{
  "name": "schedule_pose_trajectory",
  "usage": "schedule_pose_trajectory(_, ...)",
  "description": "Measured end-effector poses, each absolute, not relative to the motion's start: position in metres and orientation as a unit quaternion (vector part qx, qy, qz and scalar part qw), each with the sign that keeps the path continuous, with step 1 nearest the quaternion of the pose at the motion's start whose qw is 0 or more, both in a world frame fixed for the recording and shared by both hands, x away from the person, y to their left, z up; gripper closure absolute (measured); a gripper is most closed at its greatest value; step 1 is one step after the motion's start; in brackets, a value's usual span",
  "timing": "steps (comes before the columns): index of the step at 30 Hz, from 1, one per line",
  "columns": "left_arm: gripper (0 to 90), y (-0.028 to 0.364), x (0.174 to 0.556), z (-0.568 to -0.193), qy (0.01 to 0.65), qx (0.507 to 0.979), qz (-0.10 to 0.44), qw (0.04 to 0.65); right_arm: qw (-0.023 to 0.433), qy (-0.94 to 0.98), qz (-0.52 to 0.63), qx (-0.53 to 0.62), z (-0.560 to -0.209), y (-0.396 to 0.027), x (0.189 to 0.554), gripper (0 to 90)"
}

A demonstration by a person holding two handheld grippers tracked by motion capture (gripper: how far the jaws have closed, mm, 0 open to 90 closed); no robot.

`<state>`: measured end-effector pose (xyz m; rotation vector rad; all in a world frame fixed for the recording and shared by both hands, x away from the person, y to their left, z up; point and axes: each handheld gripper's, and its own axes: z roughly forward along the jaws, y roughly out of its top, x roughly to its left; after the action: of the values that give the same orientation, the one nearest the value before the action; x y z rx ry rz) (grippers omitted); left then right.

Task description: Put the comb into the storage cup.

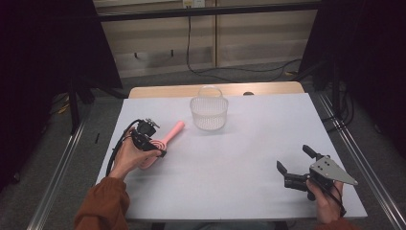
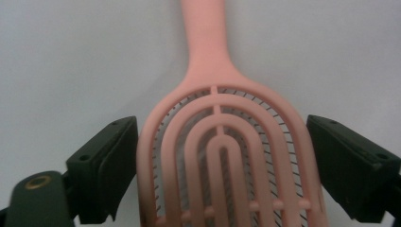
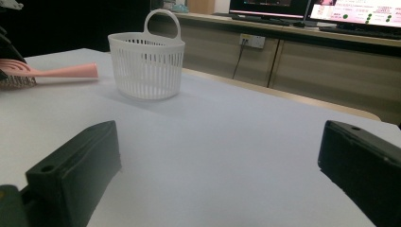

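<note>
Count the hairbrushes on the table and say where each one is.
1: a pink hairbrush at the table's left, its head between the left gripper jaws, handle pointing toward the white basket. None looks hidden.

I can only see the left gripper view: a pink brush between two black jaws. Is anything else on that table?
Observer: Yes, a white basket stands just past the handle end of the pink hairbrush, not touching it.
Visitor: Anything inside it?
Observer: From the high view it looks empty.
Visitor: And the other hand?
Observer: The right gripper sits near the right front corner of the table, jaws open, holding nothing.
</note>
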<state>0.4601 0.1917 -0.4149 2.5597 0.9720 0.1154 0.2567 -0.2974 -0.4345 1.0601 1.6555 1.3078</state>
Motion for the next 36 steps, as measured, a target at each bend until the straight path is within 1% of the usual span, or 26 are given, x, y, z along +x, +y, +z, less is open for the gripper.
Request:
schedule_pose_trajectory(1,10.6,0.19,0.46,-0.416,0.354,0.914,0.047,0.193,0.381,0.648,0.511,0.416,-0.435,-0.297,0.257,0.0)
schedule_pose_trajectory(8,10.0,0.188,0.462,-0.421,0.36,0.911,0.046,0.194,0.38,0.65,0.513,0.414,-0.435,-0.297,0.257,0.0)
schedule_pose_trajectory(11,6.9,0.187,0.463,-0.423,0.358,0.915,0.048,0.183,0.379,0.65,0.513,0.414,-0.435,-0.297,0.257,0.0)
schedule_pose_trajectory(17,8.6,0.185,0.462,-0.423,0.357,0.916,0.051,0.178,0.38,0.649,0.512,0.414,-0.435,-0.297,0.257,0.0)
schedule_pose_trajectory(20,7.4,0.184,0.461,-0.423,0.357,0.917,0.056,0.172,0.379,0.65,0.513,0.414,-0.435,-0.297,0.257,0.0)
schedule_pose_trajectory(22,8.1,0.181,0.46,-0.424,0.361,0.914,0.061,0.174,0.379,0.65,0.512,0.415,-0.435,-0.297,0.257,0.0)
schedule_pose_trajectory(26,10.2,0.182,0.462,-0.426,0.351,0.922,0.052,0.158,0.379,0.65,0.512,0.414,-0.435,-0.297,0.257,0.0)
schedule_pose_trajectory(28,14.8,0.183,0.462,-0.427,0.349,0.921,0.048,0.165,0.379,0.651,0.512,0.414,-0.435,-0.297,0.257,0.0)
schedule_pose_trajectory(30,17.3,0.182,0.461,-0.427,0.351,0.92,0.045,0.166,0.378,0.652,0.511,0.413,-0.435,-0.297,0.257,0.0)
schedule_pose_trajectory(36,18.1,0.183,0.461,-0.427,0.353,0.92,0.045,0.167,0.379,0.651,0.511,0.414,-0.435,-0.297,0.257,0.0)
